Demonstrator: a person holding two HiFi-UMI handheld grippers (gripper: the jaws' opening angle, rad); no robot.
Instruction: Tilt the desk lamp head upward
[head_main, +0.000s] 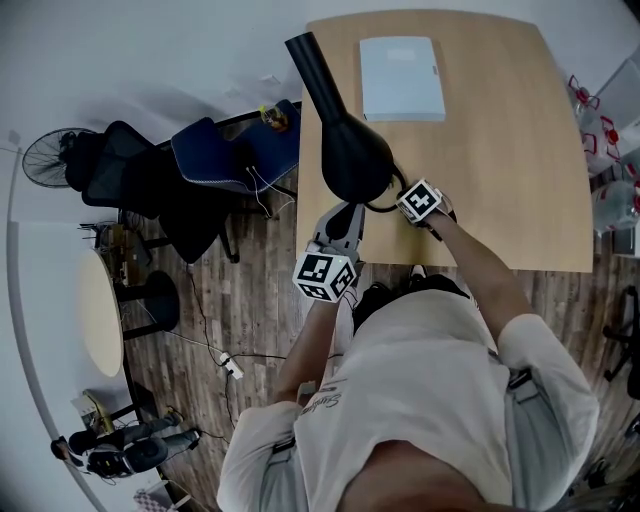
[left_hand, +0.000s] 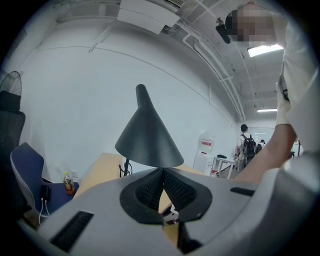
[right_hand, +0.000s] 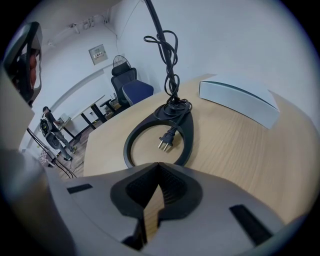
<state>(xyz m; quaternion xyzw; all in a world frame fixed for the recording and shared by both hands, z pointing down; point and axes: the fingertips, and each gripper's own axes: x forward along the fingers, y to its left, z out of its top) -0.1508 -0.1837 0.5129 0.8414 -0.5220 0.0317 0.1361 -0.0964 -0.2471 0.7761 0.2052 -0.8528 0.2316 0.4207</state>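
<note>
Lamp head: black cone (left_hand: 148, 142), opening downward, over the table's (right_hand: 240, 155) near left corner, above its ring base (right_hand: 187, 136).
Left gripper (left_hand: 163, 170): jaws pressed together, empty, tips just under the cone's rim; whether they touch it is unclear.
Right gripper (right_hand: 159, 167): jaws together, holding nothing, low over the table just before the base.
Risk, slipping: your closed tips may skid off the smooth shade.
Risk, tipping: nothing holds the base, so a hard lift could drag it off the near edge.
Plug (right_hand: 167, 139): loose inside the ring; it may snag.

White tee (head_main: 430, 380), black ribbed fingers (left_hand: 150, 191) (b/w marker cubes (head_main: 324, 275))
</note>
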